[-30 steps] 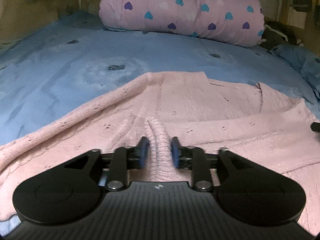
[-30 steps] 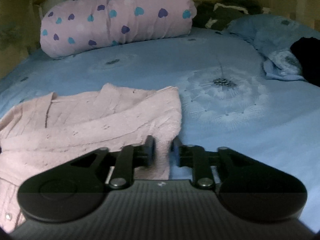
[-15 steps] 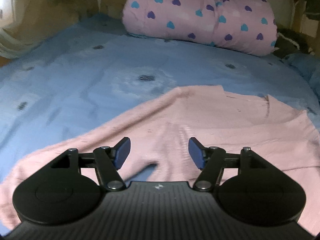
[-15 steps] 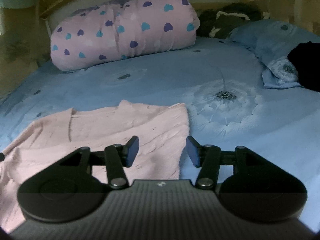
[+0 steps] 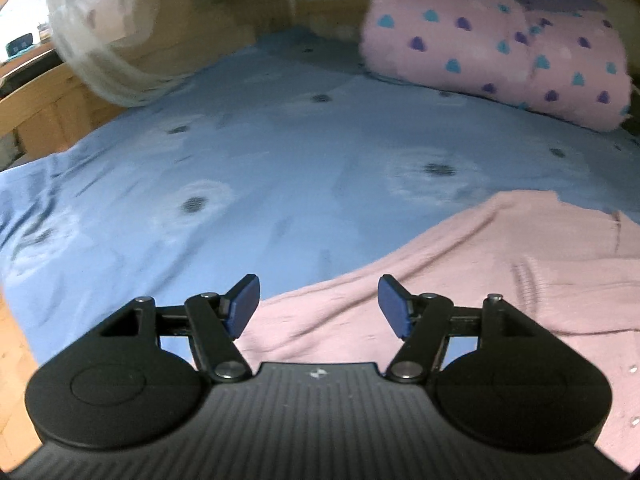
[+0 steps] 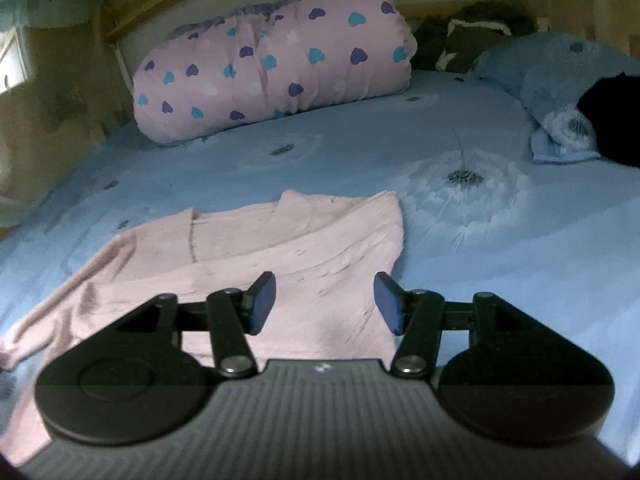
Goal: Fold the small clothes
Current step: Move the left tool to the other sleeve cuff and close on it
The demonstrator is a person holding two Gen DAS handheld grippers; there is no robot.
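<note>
In the left wrist view, the left gripper [image 5: 318, 306] fills the bottom of the frame with its jaws released; they have just been opening, and nothing sits between the blue pads [image 5: 244, 304], only cloth lying lower down behind the gap. The pink knitted garment [image 5: 500, 276] spreads over the lower right of the frame, flat on the blue bedsheet [image 5: 248, 168], with a ribbed cuff lying on top of it towards the right edge. At the upper right a rolled pink quilt with blue and purple hearts [image 5: 496, 48] rests at the far end of the bed, and at the upper left a pale gauzy curtain [image 5: 96, 48] hangs over the wooden bed frame [image 5: 52, 108]. In the right wrist view, the right gripper [image 6: 324, 304] likewise stands with jaws parted and empty, having just been opening, above the garment's near right corner. The pink knitted garment [image 6: 256, 256] lies in the lower left and centre, partly folded, one layer crossing the body at a slant. The rolled quilt [image 6: 272, 64] sits upper centre, a blue pillow [image 6: 552, 76] at the upper right, with a black item [image 6: 616, 120] against it at the right edge.
</note>
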